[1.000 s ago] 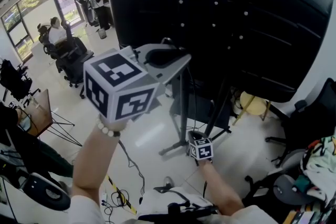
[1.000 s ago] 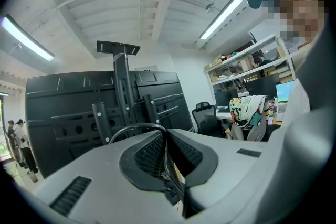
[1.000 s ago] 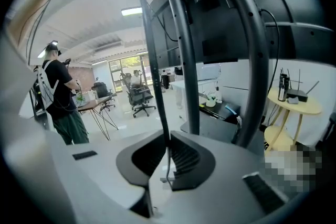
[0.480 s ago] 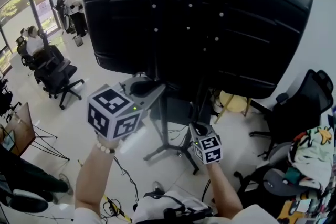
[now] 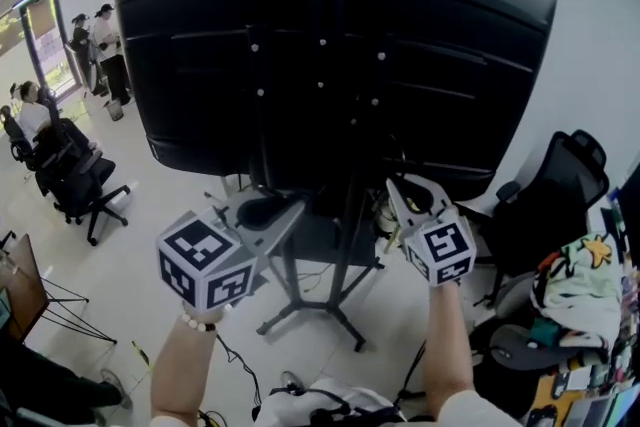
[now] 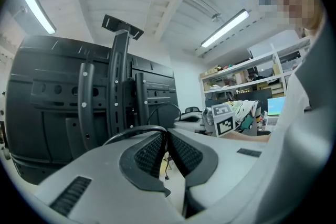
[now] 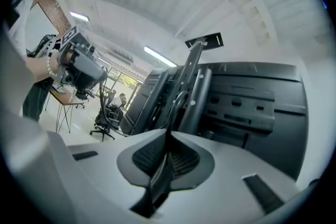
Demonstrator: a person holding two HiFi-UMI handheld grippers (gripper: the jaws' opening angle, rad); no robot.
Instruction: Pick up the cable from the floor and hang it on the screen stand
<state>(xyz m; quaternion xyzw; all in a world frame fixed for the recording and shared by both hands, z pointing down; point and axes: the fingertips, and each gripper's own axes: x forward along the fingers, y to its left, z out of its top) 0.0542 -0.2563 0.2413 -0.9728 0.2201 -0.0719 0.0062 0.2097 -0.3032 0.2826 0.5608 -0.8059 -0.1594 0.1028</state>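
The black screen (image 5: pixel 330 65) fills the upper half of the head view, back side towards the camera, with its screen stand (image 5: pixel 348 255) running down the middle to splayed feet on the pale floor (image 5: pixel 150 245). Below it, the left gripper (image 5: pixel 298 207) sits at lower left and the right gripper (image 5: pixel 393 185) at centre right, both pointing at the stand. Each one's own view shows its jaws pinched together on the thin black cable (image 6: pixel 138 127), which arcs over the left pads and, in the right gripper view, runs up from the pads towards the stand's post (it is too fine to trace in the head view). So the cable (image 7: pixel 171 119) is off the floor and the hanging step is in hand. Next, I judge, the span between the grippers must be draped over a bracket or arm before either jaw lets go.
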